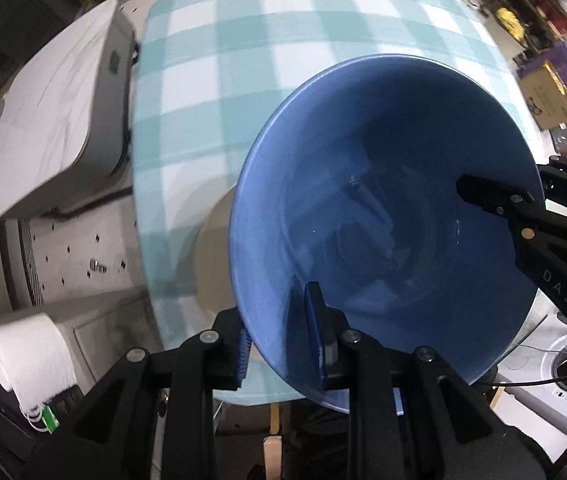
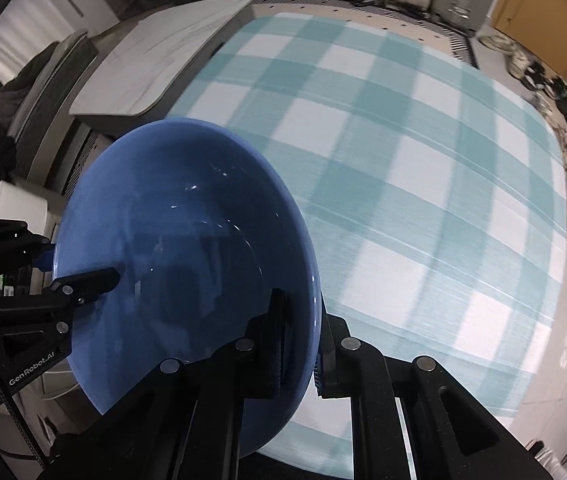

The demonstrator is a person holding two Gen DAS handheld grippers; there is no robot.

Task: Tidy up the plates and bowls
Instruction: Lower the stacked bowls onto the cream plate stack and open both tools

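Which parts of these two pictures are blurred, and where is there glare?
Left wrist view: the checked cloth is smeared, the blue bowl sharper with faint reflections. Right wrist view: the cloth streaks more strongly; small glints sit inside the bowl. Both views bend straight edges.

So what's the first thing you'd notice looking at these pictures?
A big blue bowl fills the middle, held up over a teal-and-white checked tablecloth. Two black tools pinch its rim from opposite sides: the left tool at one edge, the right tool at the other. A white paper roll sits off to the side.
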